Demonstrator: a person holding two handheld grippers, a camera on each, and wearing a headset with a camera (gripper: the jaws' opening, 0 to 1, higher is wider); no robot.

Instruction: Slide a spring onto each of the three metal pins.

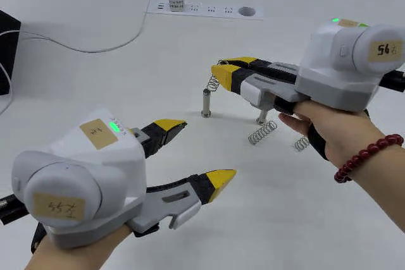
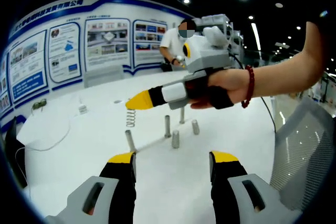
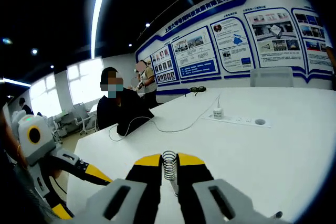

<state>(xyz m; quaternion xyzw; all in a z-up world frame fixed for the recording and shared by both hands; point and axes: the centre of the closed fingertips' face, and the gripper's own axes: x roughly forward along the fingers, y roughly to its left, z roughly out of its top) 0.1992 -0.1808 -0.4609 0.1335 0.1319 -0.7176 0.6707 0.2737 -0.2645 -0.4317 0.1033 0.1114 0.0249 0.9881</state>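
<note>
Spring and pin are almost lined up: the held spring (image 1: 213, 83) hangs upright from the tips of the right gripper (image 1: 218, 67), whose jaws are clamped on it. The nearest pin (image 1: 206, 102) stands on the white table (image 1: 95, 86) just below, at about 6 o'clock from the spring. Both long axes run vertical, so I'd judge the coming move to be a straight drop onto that pin, and the right hand is plainly the nearer one.

The left gripper (image 1: 196, 151) hovers at 7 o'clock in the head view, jaws spread and empty, well apart from the pins. Two loose springs (image 1: 262, 132) lie on their sides at 4 o'clock from the nearest pin, beside a second pin (image 1: 261, 118) half hidden under the right gripper.

The left gripper view gives the side-on look: the held spring (image 2: 130, 117) sits over the nearest pin (image 2: 129, 141) with what looks like a thin gap, and more pins (image 2: 167, 126) stand at 3 o'clock of it. The right gripper view gives the grip itself, the held spring (image 3: 169, 166) pinched between the yellow tips.
</note>
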